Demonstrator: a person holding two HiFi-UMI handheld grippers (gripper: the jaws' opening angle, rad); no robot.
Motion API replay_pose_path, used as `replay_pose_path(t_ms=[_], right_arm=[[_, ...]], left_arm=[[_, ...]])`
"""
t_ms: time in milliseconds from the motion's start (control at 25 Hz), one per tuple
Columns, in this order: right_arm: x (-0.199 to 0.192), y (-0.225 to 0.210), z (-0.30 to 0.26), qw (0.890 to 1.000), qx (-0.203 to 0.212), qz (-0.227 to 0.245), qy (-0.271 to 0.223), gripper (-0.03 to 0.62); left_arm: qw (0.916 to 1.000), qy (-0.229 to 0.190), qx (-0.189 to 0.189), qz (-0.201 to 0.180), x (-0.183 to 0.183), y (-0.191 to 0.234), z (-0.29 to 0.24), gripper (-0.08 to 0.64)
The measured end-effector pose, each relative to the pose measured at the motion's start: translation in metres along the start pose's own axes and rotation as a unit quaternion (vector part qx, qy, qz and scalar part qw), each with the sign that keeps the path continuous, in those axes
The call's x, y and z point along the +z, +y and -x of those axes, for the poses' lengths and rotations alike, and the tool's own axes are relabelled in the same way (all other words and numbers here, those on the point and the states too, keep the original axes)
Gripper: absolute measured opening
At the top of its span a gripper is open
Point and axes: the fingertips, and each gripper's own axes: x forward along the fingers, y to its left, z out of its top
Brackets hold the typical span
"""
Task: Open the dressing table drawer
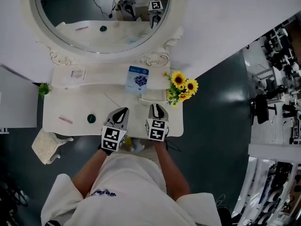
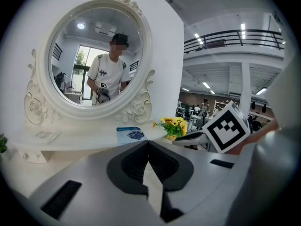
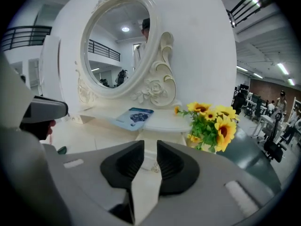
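Observation:
The white dressing table [image 1: 75, 112] carries an oval mirror [image 1: 94, 13] and a raised shelf. Under the shelf's middle sits a low white block [image 3: 157, 136] that looks like a small drawer front. My left gripper [image 1: 121, 113] hovers over the table's front edge, its jaws shut with nothing between them [image 2: 148, 142]. Just to its right, my right gripper [image 1: 156, 108] stands open by a narrow gap, holding nothing [image 3: 150, 145]. A small pale knob [image 3: 154, 168] shows beyond that gap. Both grippers point at the mirror. The table's front face is hidden under my arms.
A blue card [image 1: 138, 78] leans on the shelf. Sunflowers [image 1: 182, 86] stand at the table's right end. A green round thing [image 1: 91, 118] and a pink stick [image 1: 65, 120] lie front left. A white cushioned stool [image 1: 47, 147] stands on the floor at the left.

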Motion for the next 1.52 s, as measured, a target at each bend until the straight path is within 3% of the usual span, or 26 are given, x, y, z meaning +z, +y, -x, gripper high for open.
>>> replay_pose_path(t_ms=[400, 600, 1520], right_arm=[[0.088, 0.045, 0.059, 0.994, 0.058, 0.013, -0.091, 0.094], [0.127, 0.059, 0.085, 0.988, 0.073, 0.017, -0.132, 0.093], [0.225, 0.086, 0.163, 0.964, 0.129, 0.012, -0.234, 0.062]], left_arm=[[0.9976, -0.057, 0.034, -0.021, 0.076, 0.033, 0.051, 0.009], [0.9952, -0.085, 0.048, -0.013, 0.098, 0.045, 0.07, 0.009], [0.9856, -0.151, 0.068, -0.032, 0.163, 0.052, 0.122, 0.009]])
